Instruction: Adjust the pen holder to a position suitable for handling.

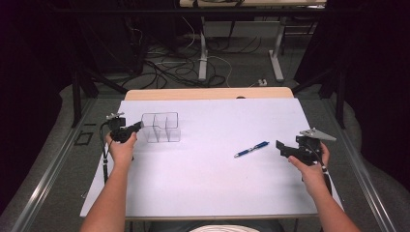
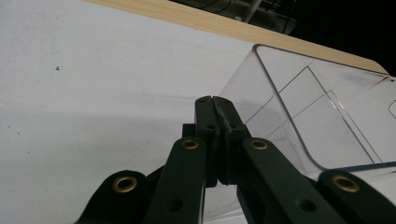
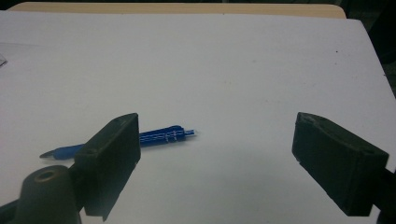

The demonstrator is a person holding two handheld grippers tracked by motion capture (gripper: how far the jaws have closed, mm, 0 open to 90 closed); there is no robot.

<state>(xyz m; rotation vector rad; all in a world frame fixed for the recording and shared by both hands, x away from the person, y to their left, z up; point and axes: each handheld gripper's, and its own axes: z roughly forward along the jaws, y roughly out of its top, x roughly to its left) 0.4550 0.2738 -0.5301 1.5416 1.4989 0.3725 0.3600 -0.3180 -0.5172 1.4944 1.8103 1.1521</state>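
Observation:
A clear plastic organizer [image 1: 162, 128] with dividers stands on the white tabletop [image 1: 208, 183] at the left. My left gripper [image 1: 140, 125] meets its left wall. In the left gripper view the jaws [image 2: 214, 100] are pressed together on the rim of that wall of the organizer [image 2: 317, 116]. A blue pen [image 1: 251, 149] lies flat right of centre. My right gripper [image 1: 280, 147] hovers to the right of it, pointing left, open. In the right gripper view the pen [image 3: 159, 137] lies just beyond the left jaw, and nothing sits in the right gripper [image 3: 217, 128].
A strip of wooden table edge [image 1: 208, 93] runs along the far side of the white sheet. Beyond it are table legs [image 1: 203, 53] and loose cables on the floor. A metal rail [image 1: 53, 159] borders the table on the left.

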